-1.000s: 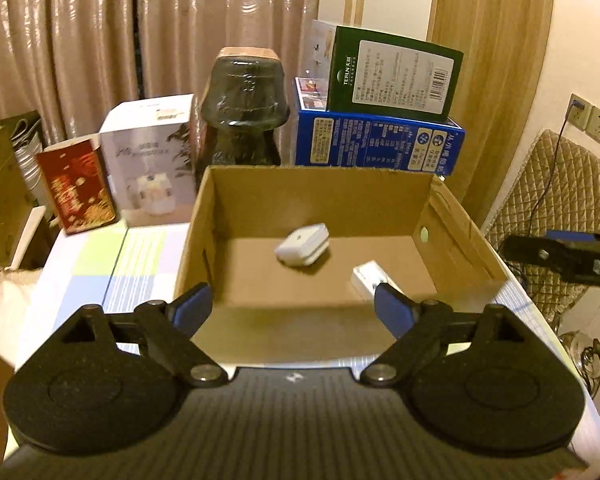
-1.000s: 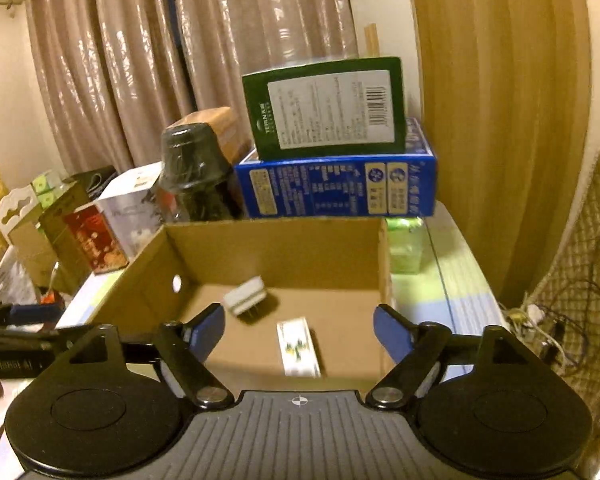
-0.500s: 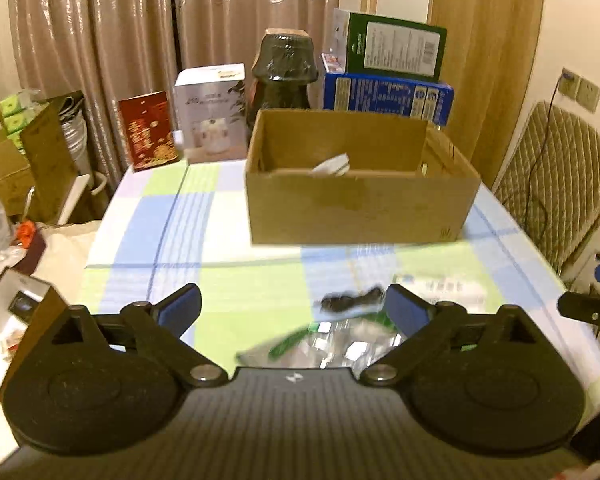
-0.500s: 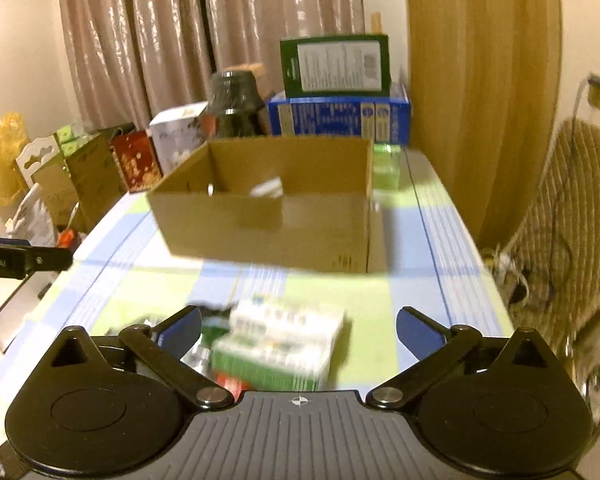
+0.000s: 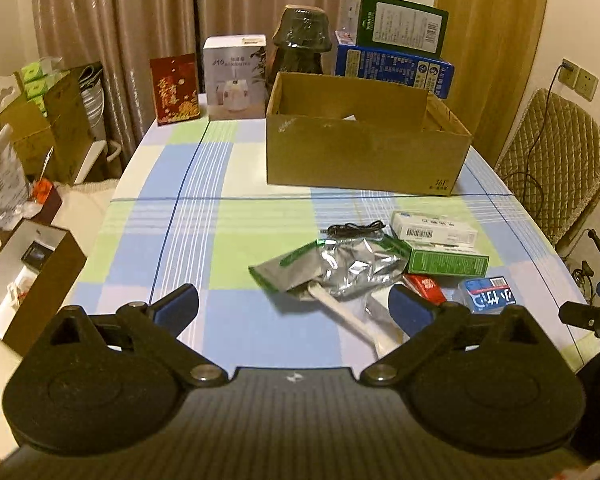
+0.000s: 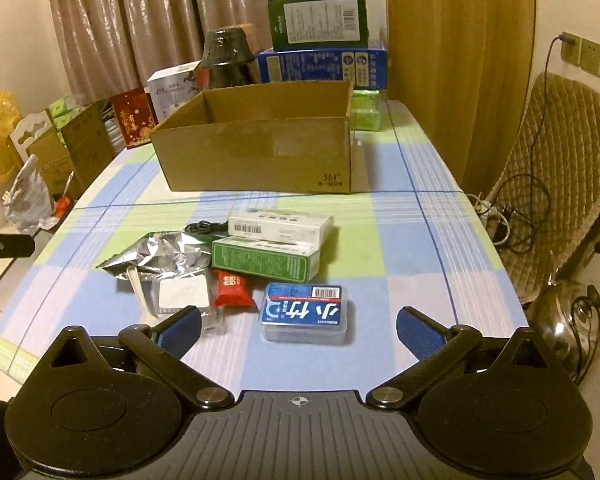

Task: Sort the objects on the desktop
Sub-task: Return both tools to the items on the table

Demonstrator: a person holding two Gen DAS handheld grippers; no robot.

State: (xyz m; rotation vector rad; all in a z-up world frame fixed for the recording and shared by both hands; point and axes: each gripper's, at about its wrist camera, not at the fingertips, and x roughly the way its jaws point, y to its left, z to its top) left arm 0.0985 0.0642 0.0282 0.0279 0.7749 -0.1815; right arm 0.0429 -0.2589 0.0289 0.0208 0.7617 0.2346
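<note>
On the checked worktop point(image 6: 412, 240), in front of the open brown cardboard box point(image 6: 260, 152), lies a loose pile: one white carton point(image 6: 278, 226) stacked on one green carton point(image 6: 266, 260), one crumpled foil pouch point(image 6: 160, 254), one red packet point(image 6: 232, 288), one black cable point(image 5: 354, 229) and one clear blue-labelled case point(image 6: 304, 312). Left hand-held gripper point(image 5: 292, 308) and right hand-held gripper point(image 6: 298, 326) both gape wide, empty, nearer than the pile.

An open brown cardboard box point(image 6: 260, 156) stands behind a cluster: crumpled foil pouch point(image 6: 160, 254), green carton point(image 6: 266, 262), blue-labelled clear case point(image 6: 304, 312).
</note>
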